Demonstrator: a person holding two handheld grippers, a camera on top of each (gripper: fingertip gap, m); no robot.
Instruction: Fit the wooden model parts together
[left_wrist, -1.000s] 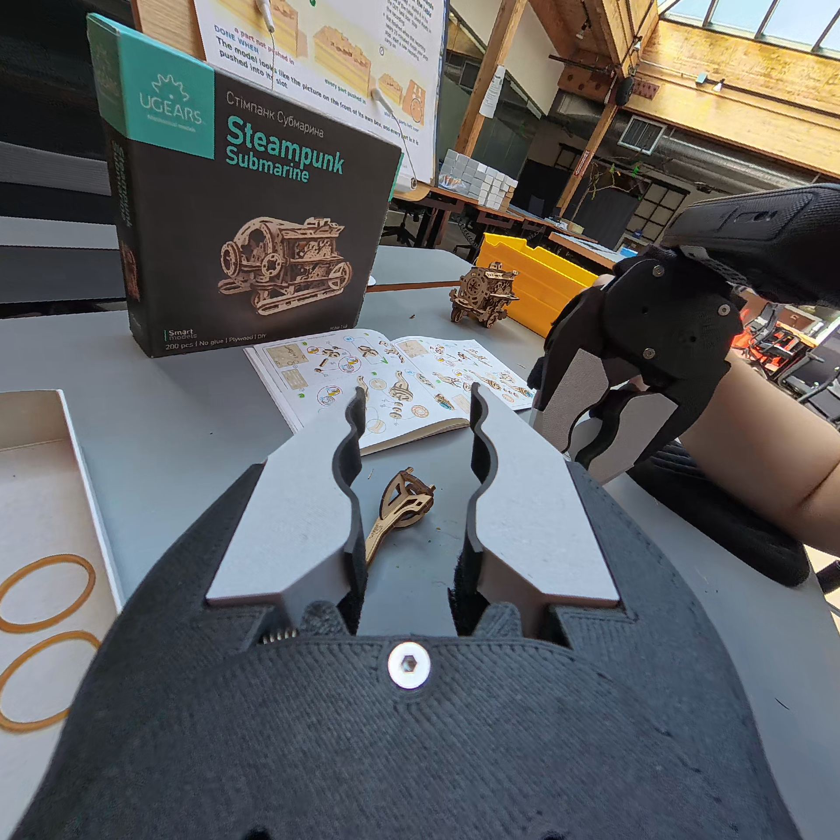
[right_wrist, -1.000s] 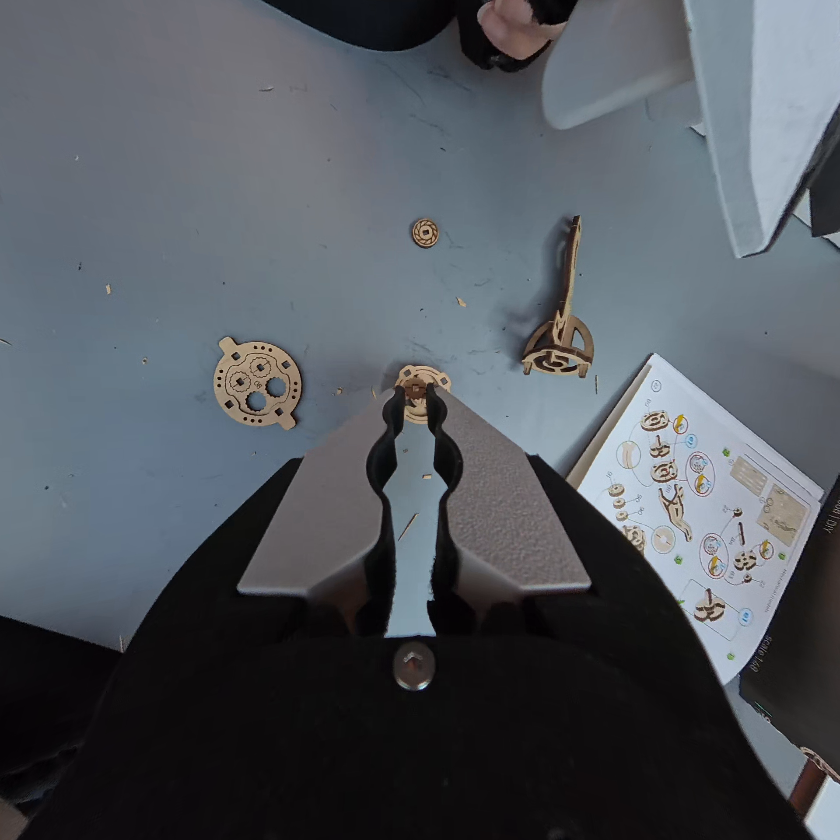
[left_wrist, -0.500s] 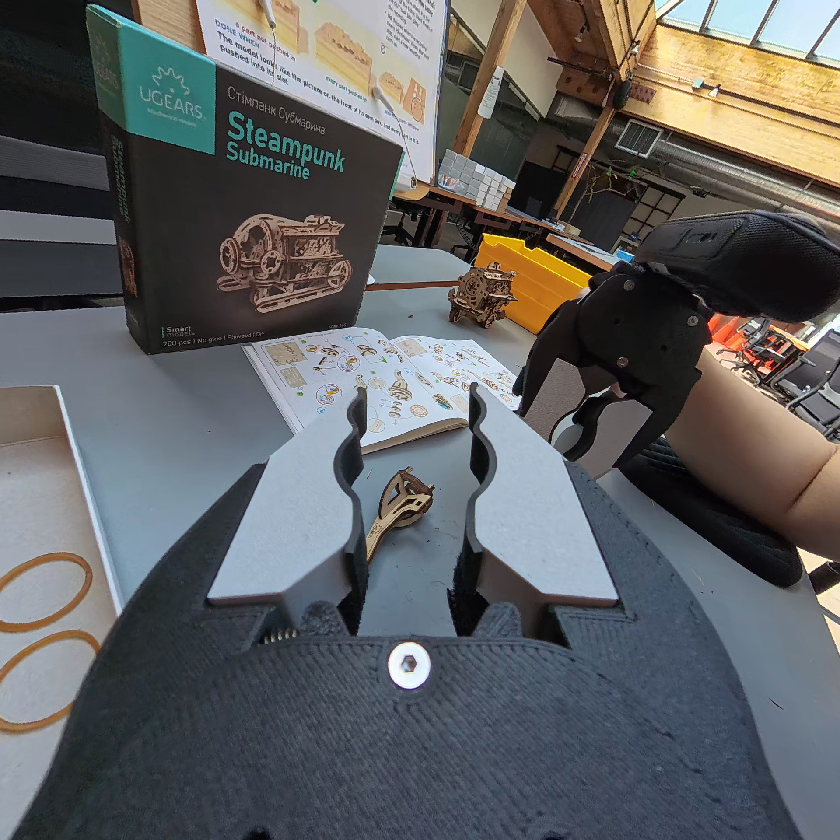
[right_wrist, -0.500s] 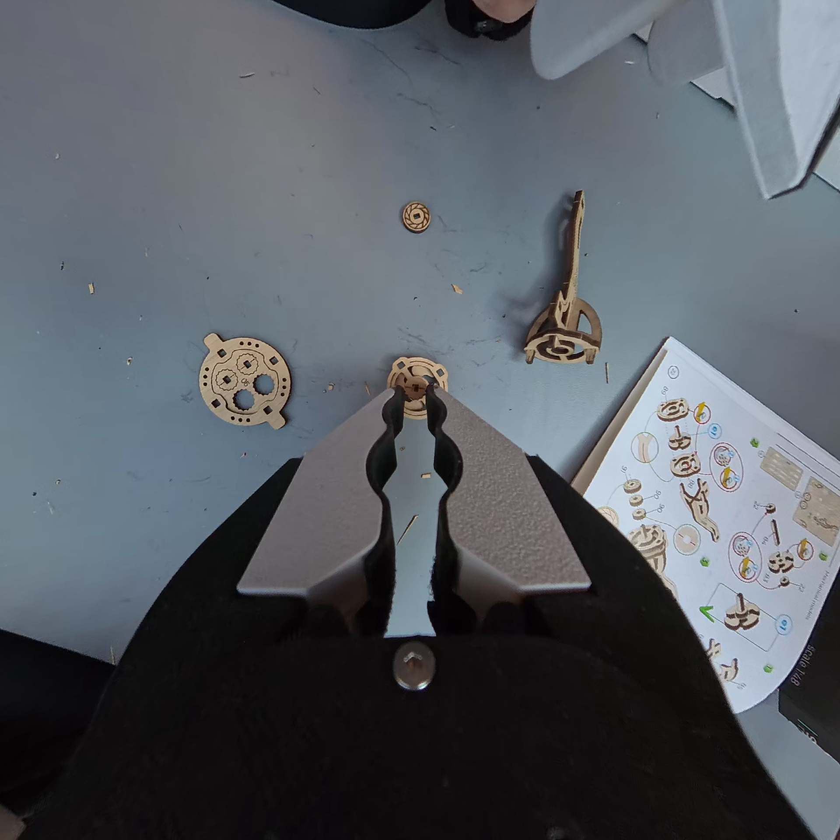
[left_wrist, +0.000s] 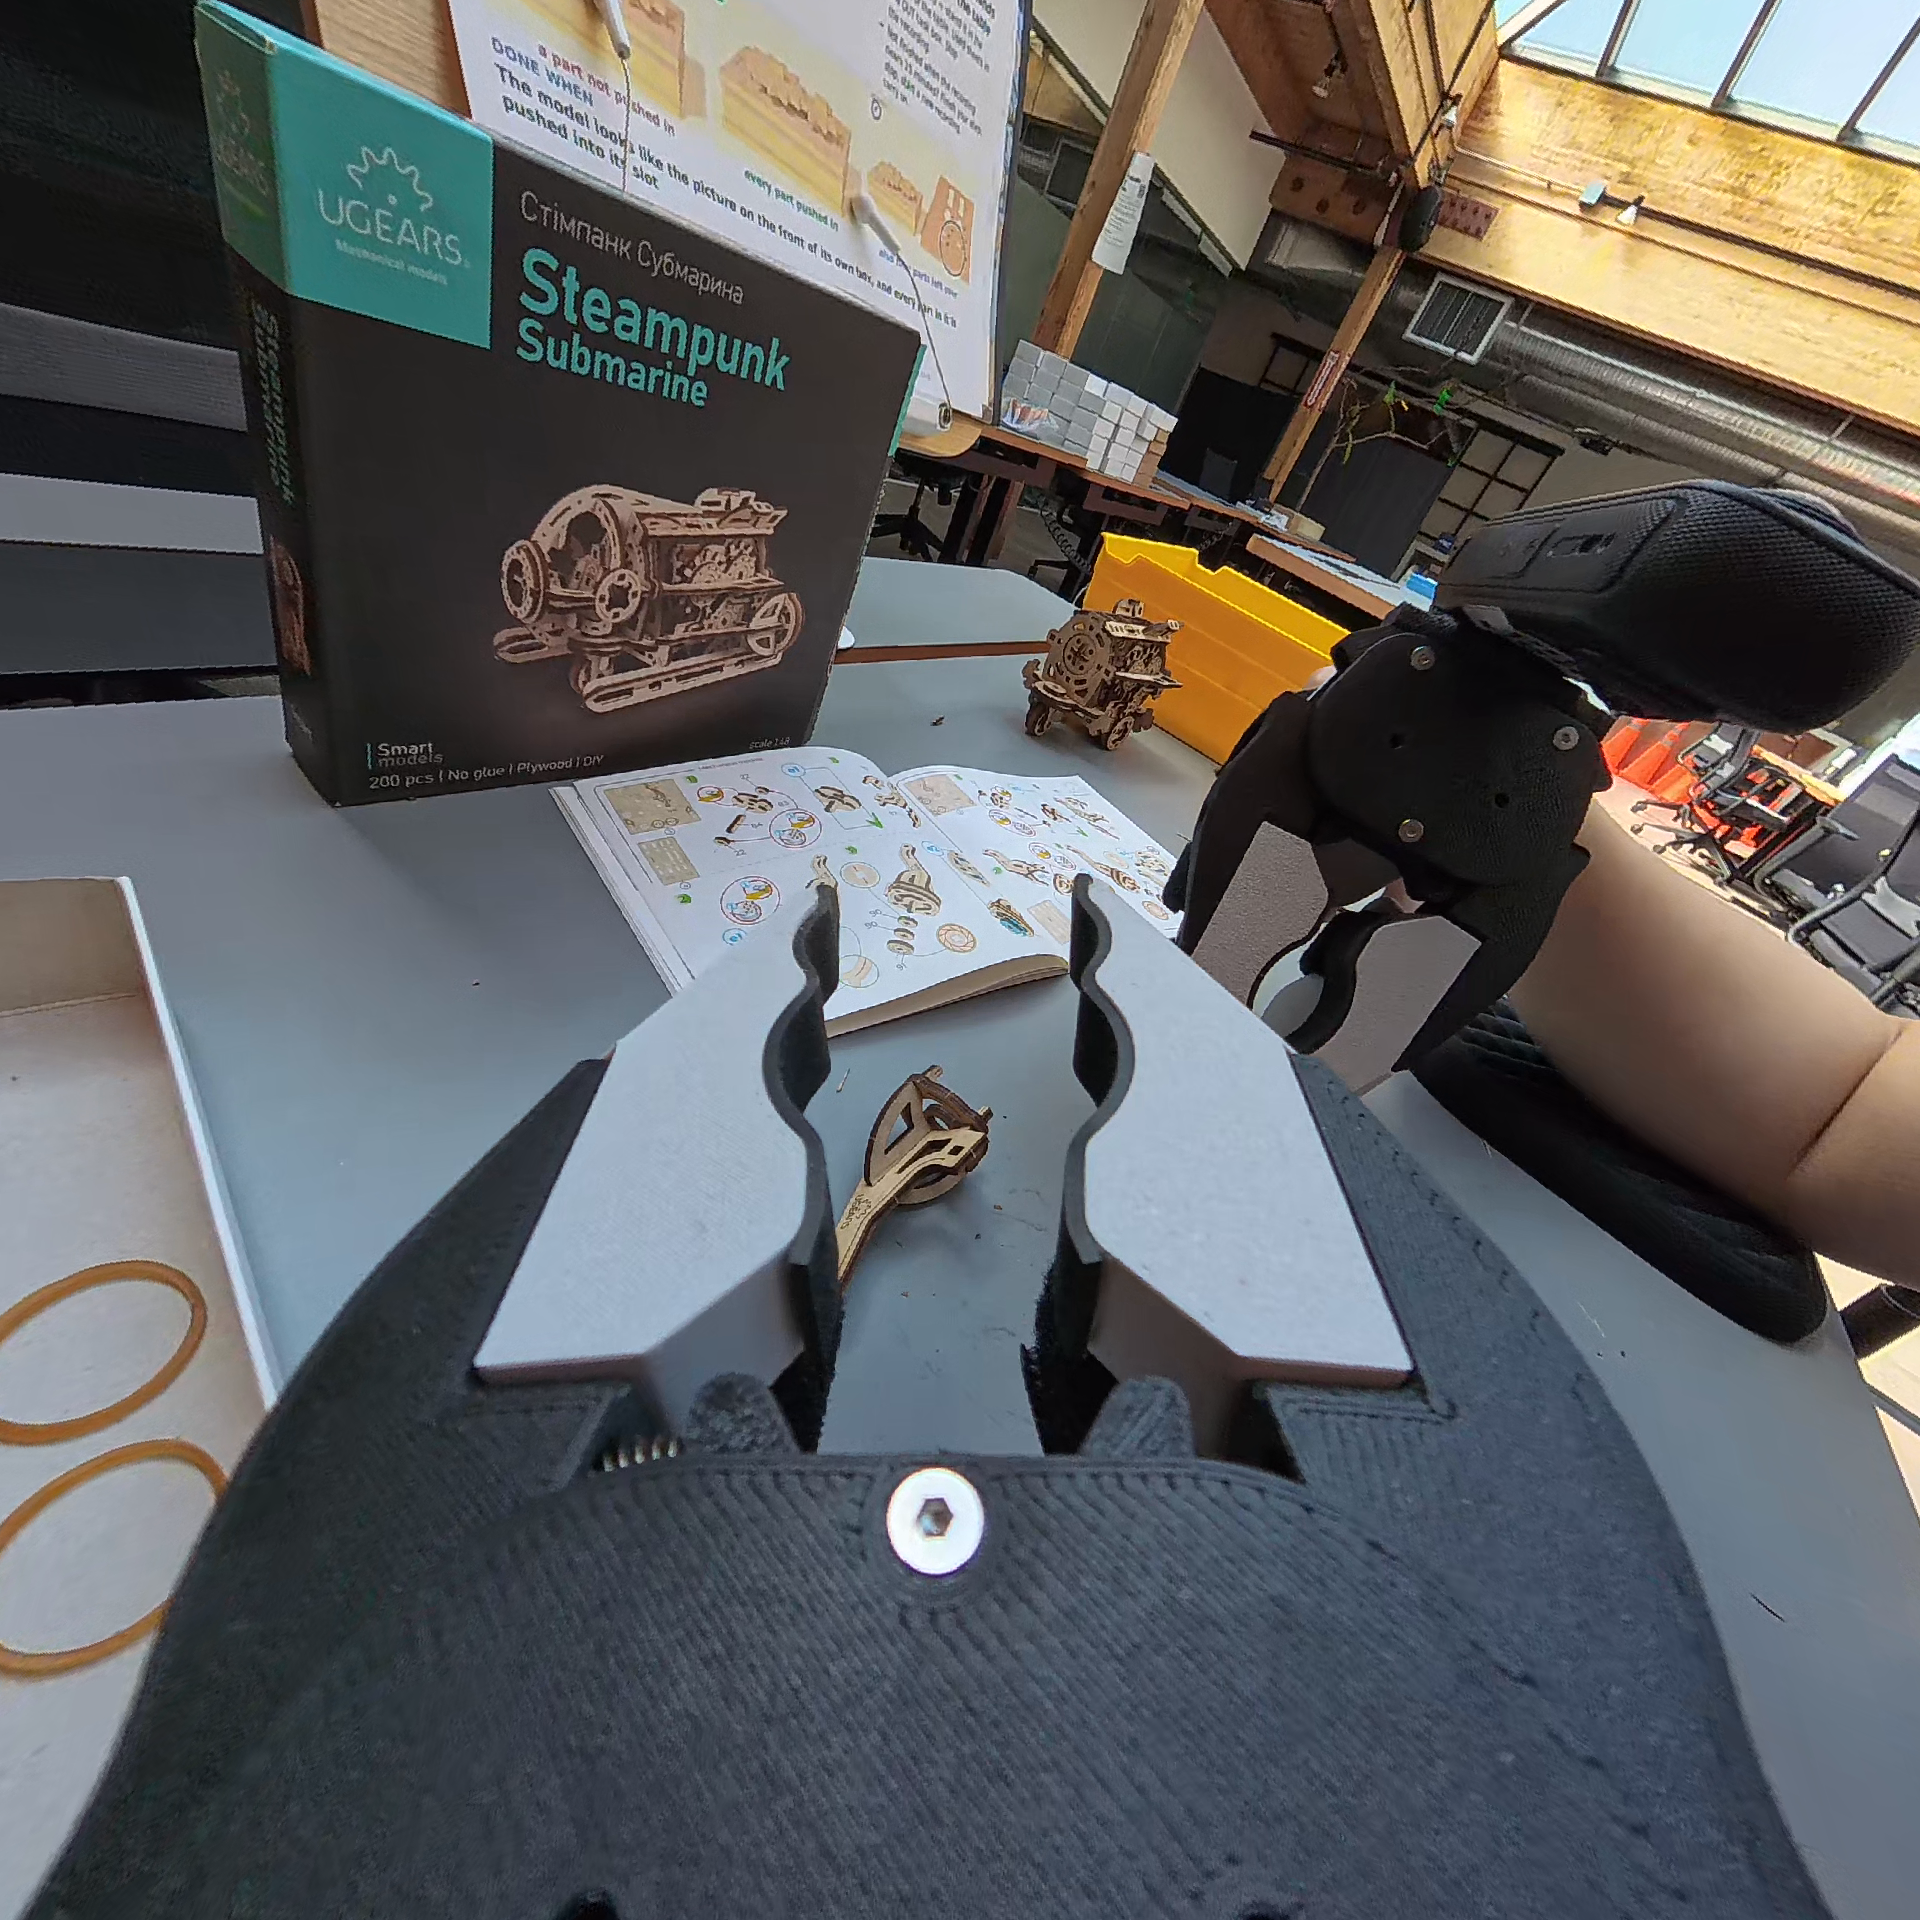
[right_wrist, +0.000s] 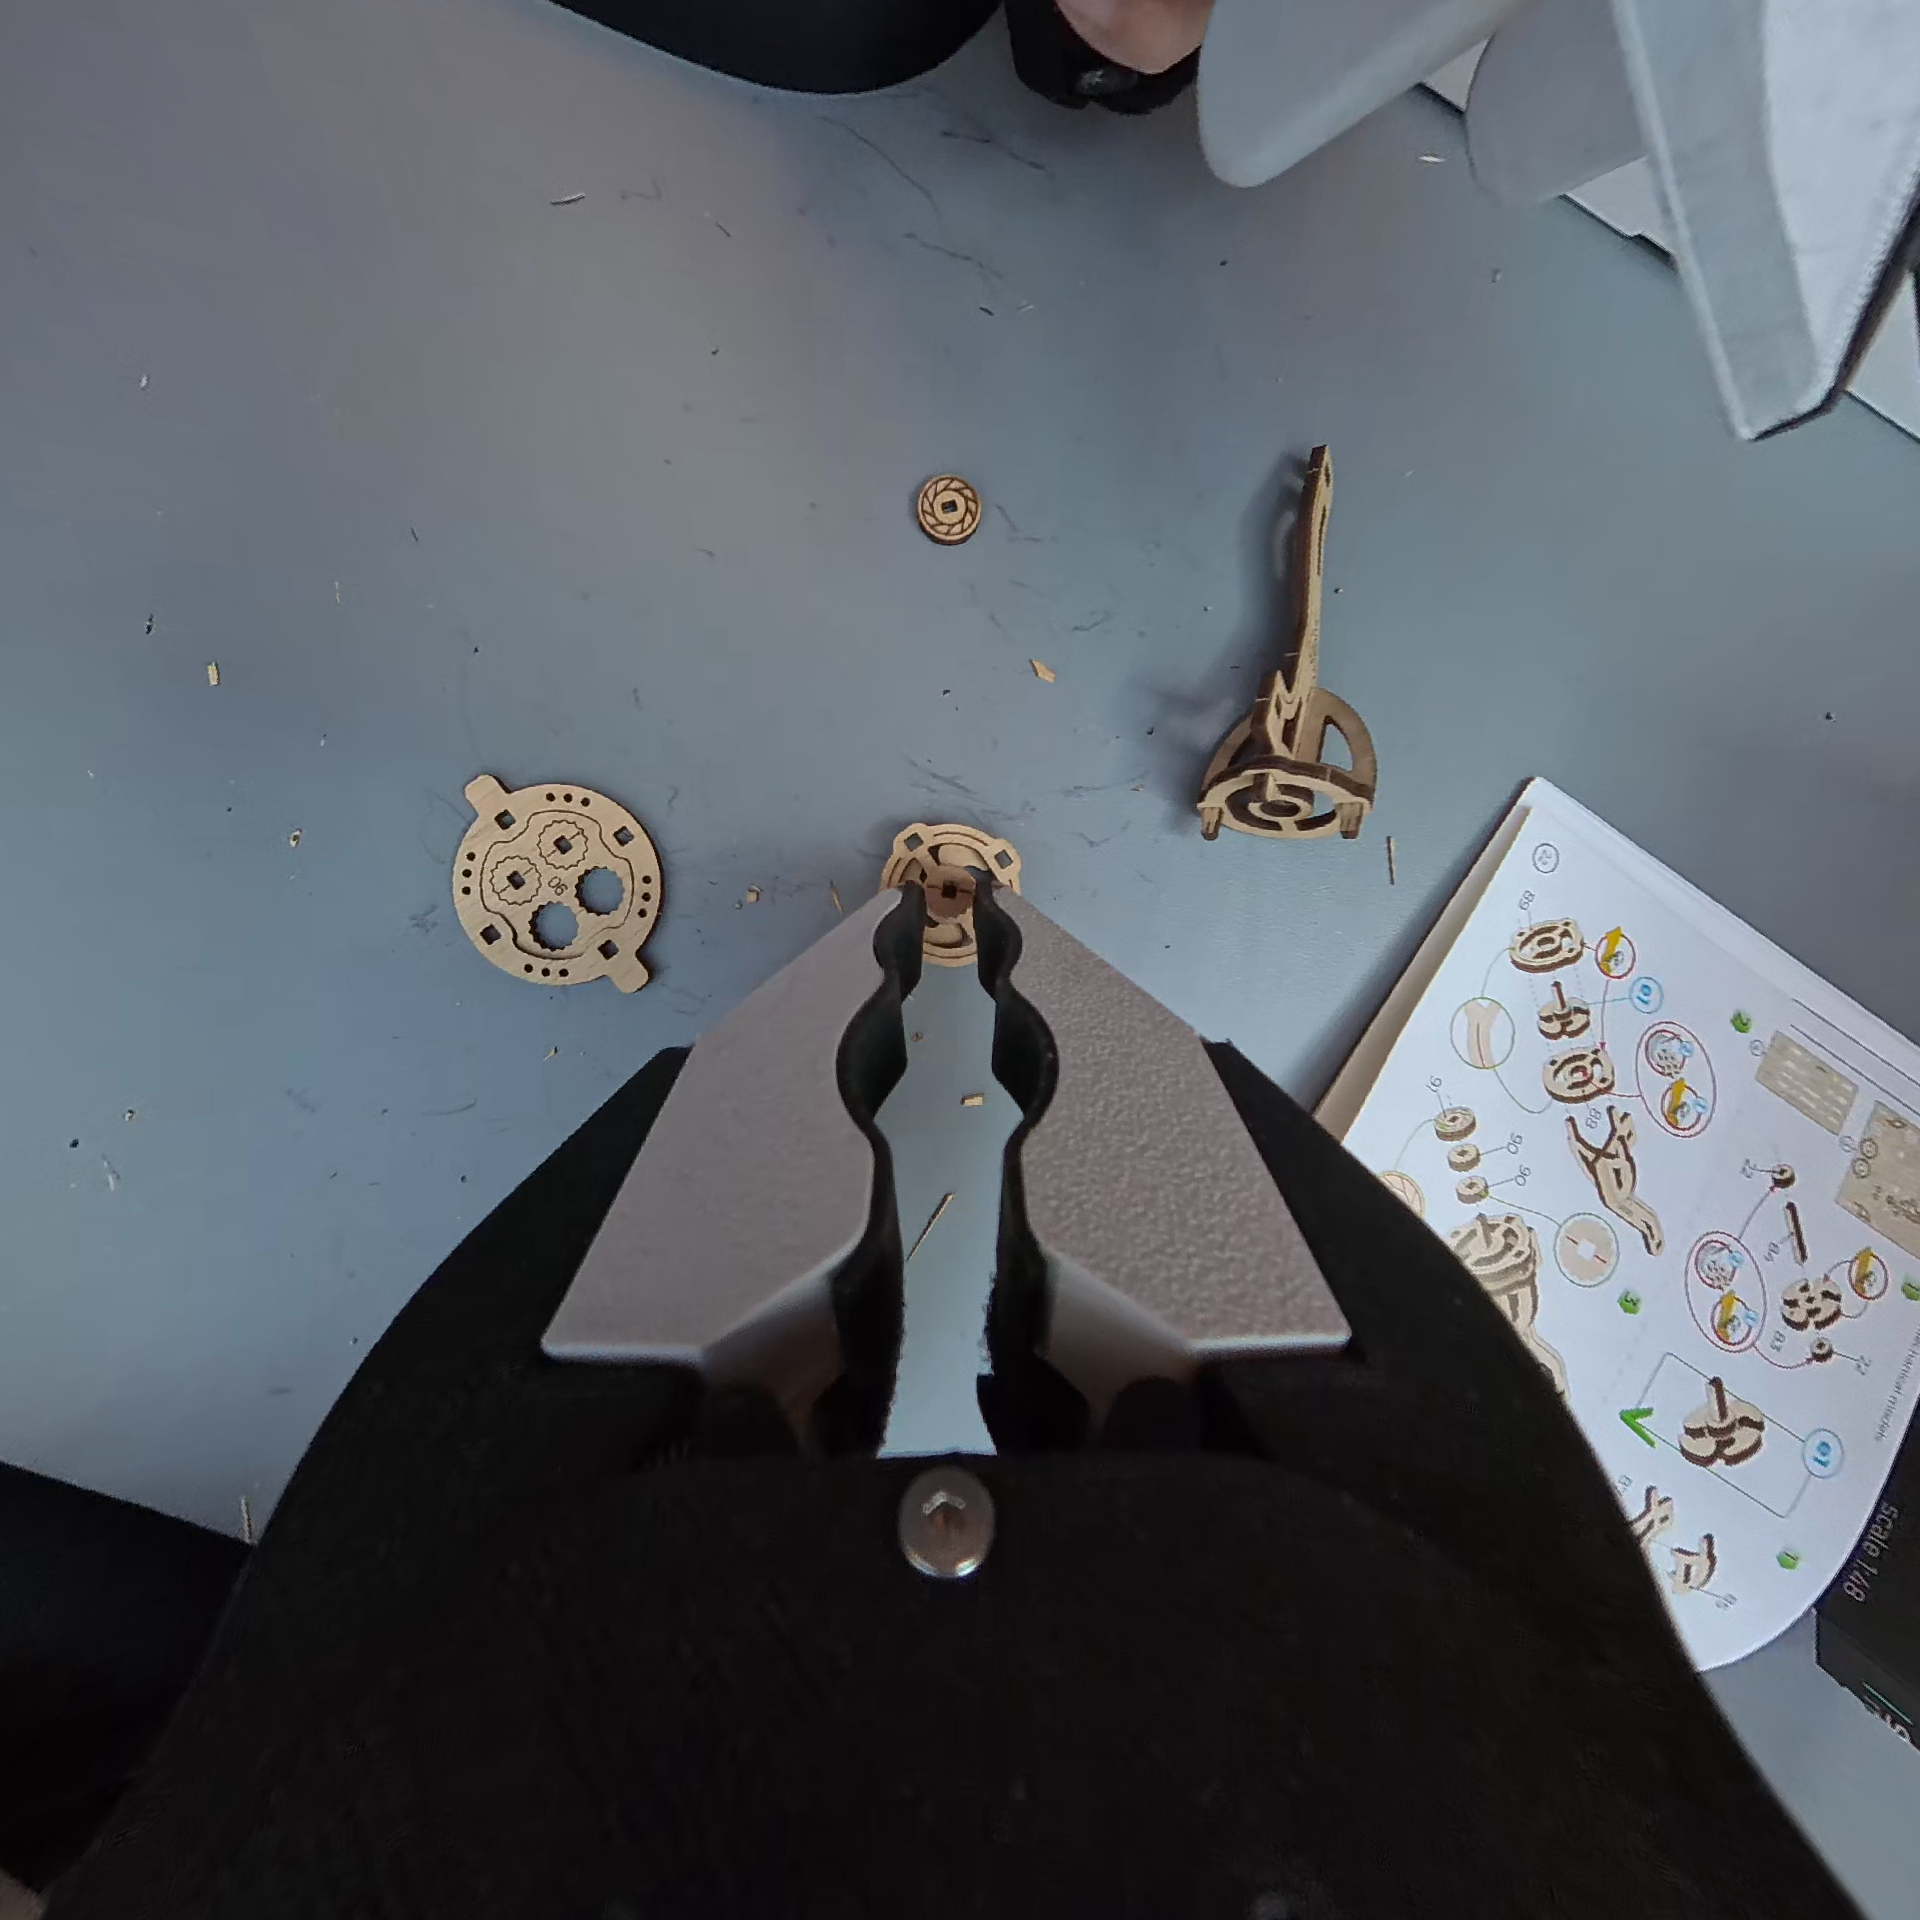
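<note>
1. The landmark is the open booklet (right_wrist: 1652, 1195) on the grey table (right_wrist: 520, 416). All the loose wooden parts lie on the table near its edge.
2. The right gripper (right_wrist: 948, 896) points straight down at the table, a little way off the booklet's edge. Its jaws are drawn narrow, and the tips pinch a small brown hub (right_wrist: 948, 891) that sits at the centre of a small round disc (right_wrist: 951, 857). I cannot tell whether the hub is already seated in the disc or only resting over its hole.
3. The coming move turns on that stack: the hub lies directly under the right gripper's tips, in line with its fingers, so the press looks to be straight down. The right gripper is far nearer to it than the left.
4. Farther from the booklet than the disc lies a larger round plate (right_wrist: 556, 883) with gear-shaped holes. A tiny ring (right_wrist: 949, 509) lies apart from both.
5. A fan-headed lever (right_wrist: 1294, 717) lies close to the booklet's edge, its long shaft pointing away from the booklet.
6. The left gripper (left_wrist: 951, 914) hovers low over the lever (left_wrist: 904, 1164), jaws wide and holding nothing. The lever lies between its fingers, untouched.
</note>
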